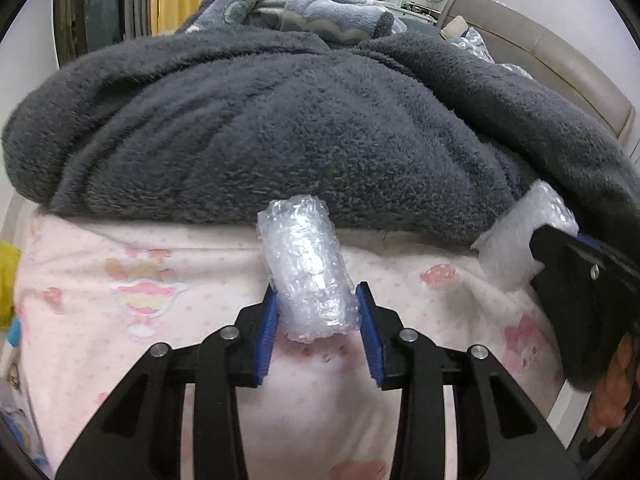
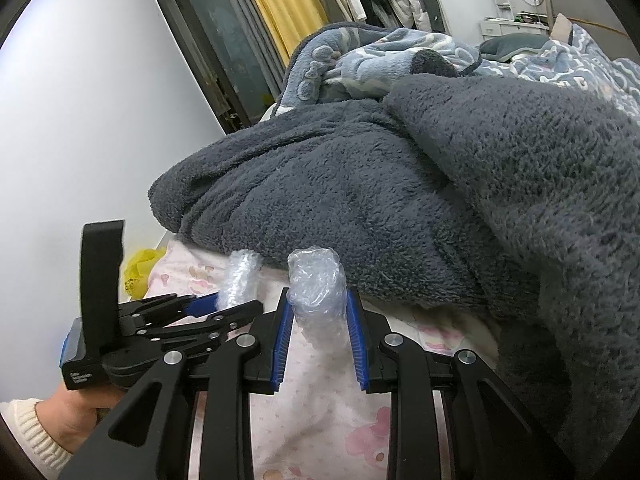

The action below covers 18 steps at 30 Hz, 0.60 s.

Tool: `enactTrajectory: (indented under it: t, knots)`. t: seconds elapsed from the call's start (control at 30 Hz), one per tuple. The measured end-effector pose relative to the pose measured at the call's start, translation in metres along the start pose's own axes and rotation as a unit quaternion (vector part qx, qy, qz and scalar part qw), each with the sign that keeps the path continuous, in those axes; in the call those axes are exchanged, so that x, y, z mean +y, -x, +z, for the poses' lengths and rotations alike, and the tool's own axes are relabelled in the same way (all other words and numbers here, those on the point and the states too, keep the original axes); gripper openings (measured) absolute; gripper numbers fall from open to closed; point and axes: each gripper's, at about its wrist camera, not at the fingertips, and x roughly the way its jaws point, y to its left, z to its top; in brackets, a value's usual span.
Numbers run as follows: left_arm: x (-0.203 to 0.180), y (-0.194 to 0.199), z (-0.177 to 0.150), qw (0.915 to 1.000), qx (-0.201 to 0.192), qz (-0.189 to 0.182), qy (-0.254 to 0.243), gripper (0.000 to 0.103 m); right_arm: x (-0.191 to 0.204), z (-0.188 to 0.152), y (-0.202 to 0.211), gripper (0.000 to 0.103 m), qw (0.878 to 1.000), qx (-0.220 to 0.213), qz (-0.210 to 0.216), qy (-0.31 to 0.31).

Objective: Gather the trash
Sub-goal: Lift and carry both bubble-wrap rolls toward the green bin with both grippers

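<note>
On the pink printed sheet [image 1: 208, 280], at the foot of a heaped dark grey blanket [image 1: 280, 120], two rolls of bubble wrap, one per gripper.

Left gripper [image 1: 318, 330]: a bubble wrap roll [image 1: 306, 264] stands lengthwise between the blue pads [image 1: 267, 334]. The left pad touches the roll's side; the right pad sits at its edge, contact not certain. Jaws partly closed. The roll's far end butts against the blanket's lower fold; its near end lies over the sheet between the fingers.

Right gripper [image 2: 316, 336]: jaws drawn in narrow, both pads pressed on a second, crumpled bubble wrap roll [image 2: 318, 292], which pokes out past the fingertips toward the blanket. In the left wrist view this same piece [image 1: 520, 232] shows at the right edge, held clear of the first roll.

The two grippers sit side by side, near but apart. A hand [image 2: 76, 420] in a cream knit cuff holds the left tool's handle.

Edges: the blanket forms a soft wall just ahead of both tools. Bare sheet lies open below and to the left of the fingers. Bed edge on the left, with a yellow bag [image 2: 140, 268] beyond it by the white wall.

Count: two rolls, two grippers, one grey blanket, one blue patterned blanket [image 2: 400, 56] behind it.
</note>
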Motion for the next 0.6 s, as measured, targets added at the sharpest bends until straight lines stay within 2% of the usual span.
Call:
enactTrajectory:
  t: [0.23,0.6]
  knots:
    - [0.014,0.024,-0.013,0.9999,-0.004,0.009,-0.010,0.041,0.013,0.001,0.000,0.027,1.000,0.006,0.009,0.018]
    - [0.046,0.061,-0.045,0.9993,-0.004,0.034,0.012,0.041,0.034,-0.006,-0.003,0.027,0.998,0.027,0.027,0.048]
